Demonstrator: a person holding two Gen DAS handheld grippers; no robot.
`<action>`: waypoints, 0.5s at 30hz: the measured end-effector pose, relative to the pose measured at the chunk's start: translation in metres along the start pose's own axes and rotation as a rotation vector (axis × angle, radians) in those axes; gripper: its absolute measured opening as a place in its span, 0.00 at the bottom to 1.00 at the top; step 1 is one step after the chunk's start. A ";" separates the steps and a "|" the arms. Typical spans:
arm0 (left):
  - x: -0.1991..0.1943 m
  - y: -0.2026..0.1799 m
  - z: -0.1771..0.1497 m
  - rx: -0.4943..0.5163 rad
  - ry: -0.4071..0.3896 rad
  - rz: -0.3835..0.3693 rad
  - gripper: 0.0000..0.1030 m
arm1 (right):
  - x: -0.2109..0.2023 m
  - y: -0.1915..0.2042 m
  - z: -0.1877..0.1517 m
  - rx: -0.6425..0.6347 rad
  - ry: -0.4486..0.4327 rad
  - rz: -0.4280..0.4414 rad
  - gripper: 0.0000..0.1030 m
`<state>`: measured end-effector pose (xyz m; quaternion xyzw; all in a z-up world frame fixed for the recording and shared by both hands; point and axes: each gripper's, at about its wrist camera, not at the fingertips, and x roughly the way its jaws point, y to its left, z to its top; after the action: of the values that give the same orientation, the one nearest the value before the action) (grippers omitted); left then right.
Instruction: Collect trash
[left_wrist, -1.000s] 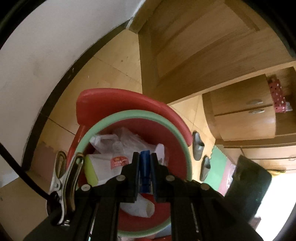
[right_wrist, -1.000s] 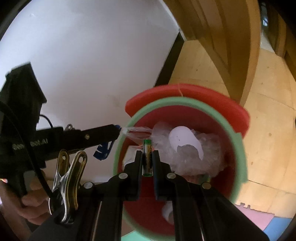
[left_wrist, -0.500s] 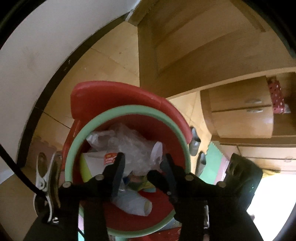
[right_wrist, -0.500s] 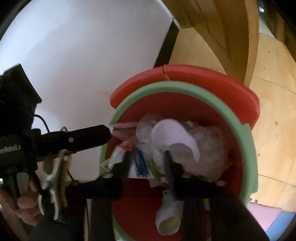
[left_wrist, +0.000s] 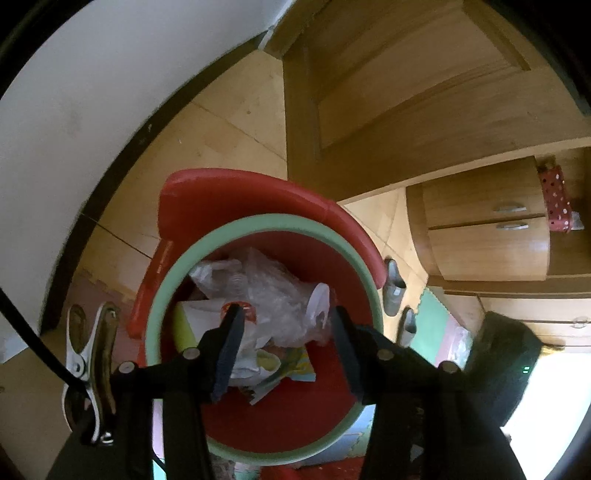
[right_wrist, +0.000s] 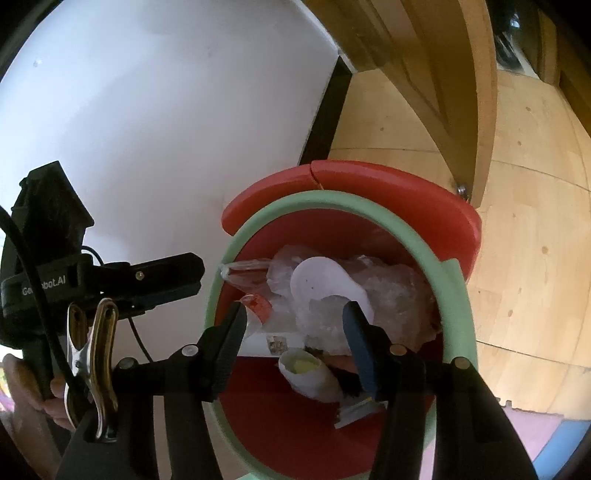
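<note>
**Both claws releasing over the bin; drop step in hand**

Left claw (left_wrist: 284, 347) hangs over the bin (left_wrist: 258, 225), pointing steeply down into its mouth; its jaws are opening and nothing sits between them; the pads grip nothing. Right claw (right_wrist: 295, 339) hangs over the same bin from the other side, likewise steeply down; its jaws are opening too, with no item between them.

The trash (right_wrist: 332, 291) lies inside the bin: crumpled clear plastic, a white lid-like disc, a paper cup (right_wrist: 310, 376) and scraps of paper lower down. The bin stands on the floor (left_wrist: 221, 122), near the wall (right_wrist: 147, 110).

Judgement on the step: each claw should keep its tips inside the green rim line until the jaws are fully apart, so nothing catches on a pad or bounces off the rim; then lift straight out, clear of the other claw, since the two work close together.

Orientation: the bin stands upright, mouth up, long axis vertical; the cup lies on its side, its long axis roughly level, open end facing the right wrist camera.
</note>
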<state>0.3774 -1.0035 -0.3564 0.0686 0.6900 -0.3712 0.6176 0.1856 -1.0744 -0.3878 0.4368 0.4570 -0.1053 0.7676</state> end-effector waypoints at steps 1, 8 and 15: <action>-0.002 -0.001 -0.001 0.000 0.000 0.004 0.52 | -0.002 0.002 0.000 -0.006 -0.001 -0.001 0.55; -0.037 -0.016 -0.005 0.008 -0.027 -0.010 0.52 | -0.023 0.028 0.001 -0.064 0.003 -0.019 0.59; -0.121 -0.056 -0.022 0.040 -0.121 -0.046 0.53 | -0.082 0.072 0.004 -0.126 -0.015 -0.031 0.60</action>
<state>0.3569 -0.9860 -0.2240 0.0428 0.6452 -0.4025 0.6480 0.1822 -1.0537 -0.2806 0.3796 0.4636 -0.0914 0.7954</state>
